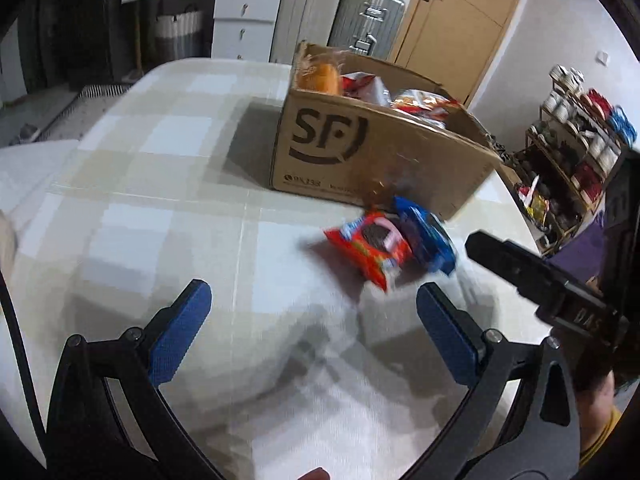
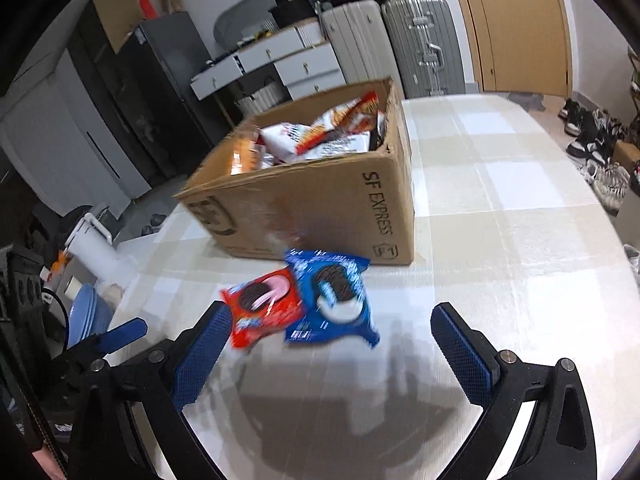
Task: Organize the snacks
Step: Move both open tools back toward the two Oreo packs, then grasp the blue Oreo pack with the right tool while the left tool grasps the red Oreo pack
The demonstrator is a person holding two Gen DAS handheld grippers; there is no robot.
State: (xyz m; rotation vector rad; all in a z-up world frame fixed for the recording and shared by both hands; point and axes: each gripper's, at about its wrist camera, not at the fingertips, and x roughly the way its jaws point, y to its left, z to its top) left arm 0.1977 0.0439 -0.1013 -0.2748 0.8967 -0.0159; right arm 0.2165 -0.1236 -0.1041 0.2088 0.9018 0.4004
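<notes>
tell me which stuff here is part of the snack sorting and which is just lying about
Part of the job:
red cookie pack
blue cookie pack
cardboard box holding snack bags
left gripper and right gripper, both open

Just lying about:
suitcases
shoes
blue bowls

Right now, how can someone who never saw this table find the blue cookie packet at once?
Find the open cardboard box on the checked tablecloth. Two packets lie on the cloth just in front of the box, partly overlapping. The blue cookie packet is the one nearer the box's "SF EXPRESS" corner; it shows a cookie with white cream, while the red packet shows pink cream.
</notes>
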